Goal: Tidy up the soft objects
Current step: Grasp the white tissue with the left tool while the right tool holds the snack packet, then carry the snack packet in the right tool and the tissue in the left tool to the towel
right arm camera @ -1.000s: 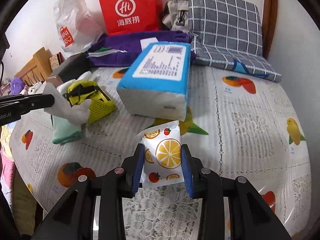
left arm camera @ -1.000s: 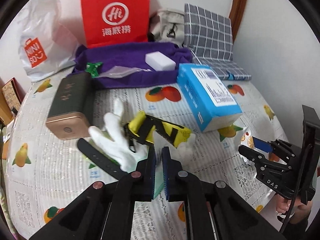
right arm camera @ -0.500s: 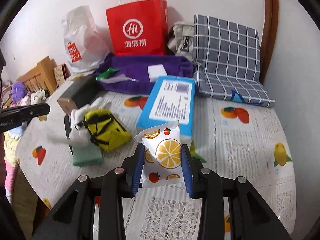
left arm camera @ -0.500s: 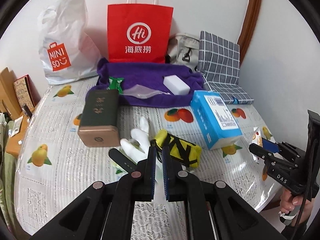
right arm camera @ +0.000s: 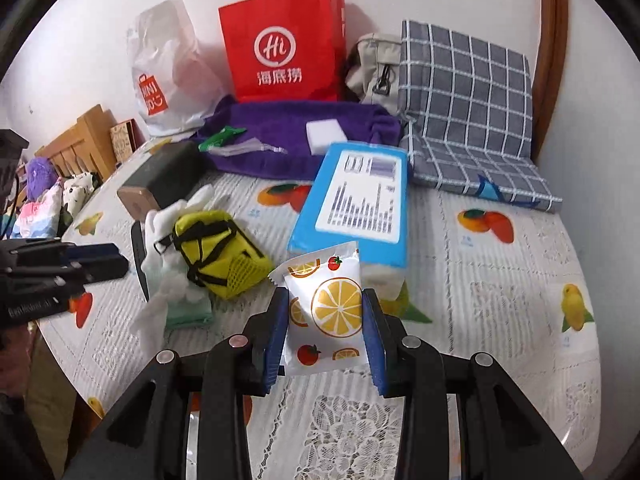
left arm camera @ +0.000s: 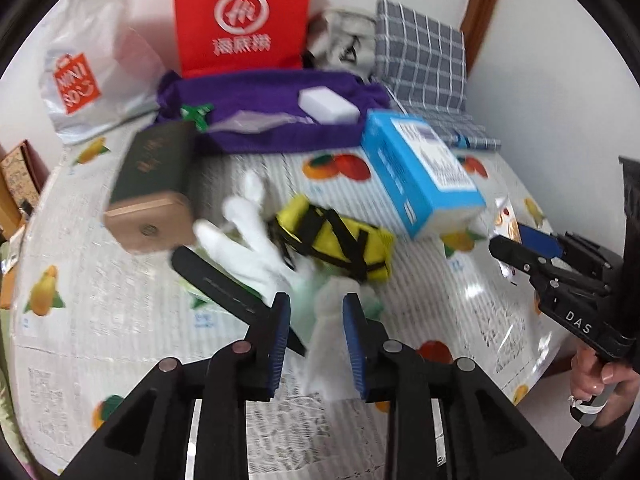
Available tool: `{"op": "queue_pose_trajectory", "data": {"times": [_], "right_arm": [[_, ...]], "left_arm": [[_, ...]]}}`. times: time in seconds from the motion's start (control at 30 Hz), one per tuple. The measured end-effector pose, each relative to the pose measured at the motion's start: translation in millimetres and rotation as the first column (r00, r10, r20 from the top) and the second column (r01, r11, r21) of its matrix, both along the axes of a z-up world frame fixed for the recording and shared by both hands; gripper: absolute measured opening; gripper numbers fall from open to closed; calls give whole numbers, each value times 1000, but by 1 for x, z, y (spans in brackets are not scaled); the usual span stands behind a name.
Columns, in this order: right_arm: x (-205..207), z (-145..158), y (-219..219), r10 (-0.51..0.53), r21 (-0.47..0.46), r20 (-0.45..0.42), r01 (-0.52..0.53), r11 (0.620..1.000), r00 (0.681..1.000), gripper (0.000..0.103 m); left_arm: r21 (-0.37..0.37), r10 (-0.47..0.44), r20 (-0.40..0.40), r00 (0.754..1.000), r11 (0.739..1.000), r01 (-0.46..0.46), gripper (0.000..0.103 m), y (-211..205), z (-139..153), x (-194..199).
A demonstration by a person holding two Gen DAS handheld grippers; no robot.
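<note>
both fingers (right arm camera: 371,322) around fruit-print packet (right arm camera: 326,312)

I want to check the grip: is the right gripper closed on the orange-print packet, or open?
Closed on it. The right gripper has the orange-print packet between its blue pads, both pressing its sides, and the packet is off the tablecloth.

I am seeing motion blurring the white glove (left arm camera: 256,248) and green box (left arm camera: 154,184), while the yellow pouch (left arm camera: 340,246) is covering the mint cloth (left arm camera: 372,306).
</note>
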State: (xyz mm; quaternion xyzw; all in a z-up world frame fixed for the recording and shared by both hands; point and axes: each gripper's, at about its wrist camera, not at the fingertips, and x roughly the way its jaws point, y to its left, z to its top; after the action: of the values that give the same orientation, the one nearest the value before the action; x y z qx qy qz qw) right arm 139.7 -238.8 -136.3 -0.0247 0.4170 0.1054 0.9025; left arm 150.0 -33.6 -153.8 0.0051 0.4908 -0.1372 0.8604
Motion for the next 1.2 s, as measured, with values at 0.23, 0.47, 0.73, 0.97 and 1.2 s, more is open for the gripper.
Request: {"op": "queue_pose_trajectory", "data": {"times": [0.23,0.47,0.73,0.97,1.2], "right_arm": [[0,-15,-12,-15,-3,-27,15,1000,1000,36],[4,-39,-22,-25,7,-80,25,1000,997,36],[3,-63,-19,-15,-8,-128,14,1000,992,36],[-5,-38,-17,-12,2,-78,12,1000,997,36],[-3,2,-10,-3,-13,1,3,1000,1000,36]], "left_arm": [[42,-20,-56,998,999,22,26,-23,-34,13],[16,2,-82,997,1000,0,34,-26,-50,25],[-30,15,-59,998,999,-17,17,-10,-37,22],[-32,33,4,999,999,-33,17,-1,-8,14],[-30,83,50,995,996,-82,17,13,20,13]]}}
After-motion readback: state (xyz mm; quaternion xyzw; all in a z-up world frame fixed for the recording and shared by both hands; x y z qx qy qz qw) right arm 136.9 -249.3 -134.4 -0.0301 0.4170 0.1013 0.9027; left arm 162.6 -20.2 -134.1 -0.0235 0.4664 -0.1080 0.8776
